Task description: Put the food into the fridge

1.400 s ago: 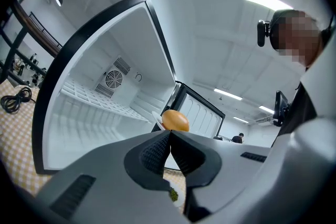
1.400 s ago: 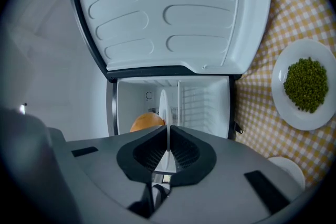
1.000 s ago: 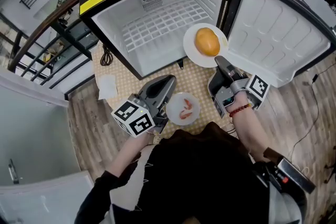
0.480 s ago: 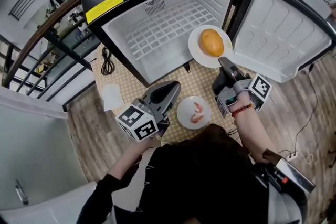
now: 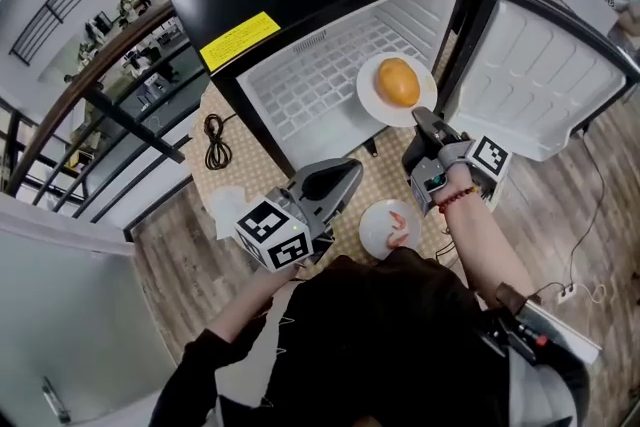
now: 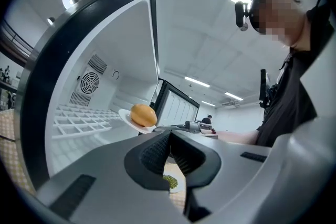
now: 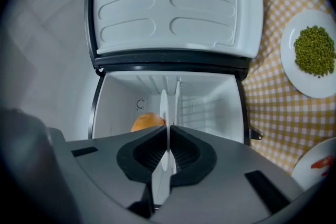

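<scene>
The right gripper (image 5: 424, 119) is pinched narrow on the rim of the white plate (image 5: 370, 103); the plate carries an orange-yellow fruit (image 5: 398, 82). Over the last second, plate and fruit have gone from the front lip of the open fridge (image 5: 300, 90) further into its mouth, level with the wire shelf (image 5: 322, 65); by my reading, only set-down and release remain. The left gripper (image 5: 346, 175), jaws together and empty, hangs outside the fridge beside the shrimp plate (image 5: 378, 233).

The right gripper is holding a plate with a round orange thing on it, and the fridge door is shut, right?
No, the fridge door is wide open, as the head view shows. The right gripper does hold the plate with the round orange food on it.
</scene>
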`<state>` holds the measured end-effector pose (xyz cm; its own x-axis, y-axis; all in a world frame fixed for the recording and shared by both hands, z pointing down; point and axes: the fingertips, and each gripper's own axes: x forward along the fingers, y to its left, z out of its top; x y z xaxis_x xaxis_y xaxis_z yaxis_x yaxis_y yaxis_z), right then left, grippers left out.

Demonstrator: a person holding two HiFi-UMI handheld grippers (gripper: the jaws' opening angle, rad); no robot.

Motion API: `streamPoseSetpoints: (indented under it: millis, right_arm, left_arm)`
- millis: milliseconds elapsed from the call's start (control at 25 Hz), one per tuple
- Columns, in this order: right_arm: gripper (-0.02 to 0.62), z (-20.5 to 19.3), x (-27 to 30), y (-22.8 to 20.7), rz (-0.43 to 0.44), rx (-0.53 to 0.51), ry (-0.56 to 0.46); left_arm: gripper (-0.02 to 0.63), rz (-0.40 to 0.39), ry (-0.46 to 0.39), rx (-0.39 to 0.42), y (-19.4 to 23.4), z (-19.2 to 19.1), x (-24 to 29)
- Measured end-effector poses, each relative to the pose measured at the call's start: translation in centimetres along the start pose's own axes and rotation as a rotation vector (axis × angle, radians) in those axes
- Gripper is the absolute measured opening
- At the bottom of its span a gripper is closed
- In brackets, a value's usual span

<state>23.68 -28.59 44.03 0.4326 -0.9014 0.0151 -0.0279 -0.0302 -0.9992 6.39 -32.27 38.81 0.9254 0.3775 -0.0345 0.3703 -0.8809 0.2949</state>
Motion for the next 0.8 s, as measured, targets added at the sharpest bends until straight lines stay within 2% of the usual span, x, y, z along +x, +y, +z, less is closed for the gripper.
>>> streamPoseSetpoints:
  millis: [240,400,520,800]
  right_arm:
    - [0.025,0.2,3.9,0.5,-0.056,-0.064,-0.035]
    - [0.025,1.3,5.3,-0.7,-0.074,-0.070,-0.060]
    - [0.025,1.8,6.8,0.1,-0.106,-0.088,-0.080]
    - [0.025,2.1,9.2,1.3,-0.144,-0.152,-0.078]
  left_arm:
    - [0.012,-0.075,0.065,0.076,1.4,0.0,-0.8]
    - [0.012,-0.113,0.088,0.096,1.8,-2.1,-0.5]
    - [0.012,-0.135,0.104,0.110,1.9,-2.0,-0.3]
    - [0.012,-0.148,0.083,0.105,2.2,-1.1,-0.2]
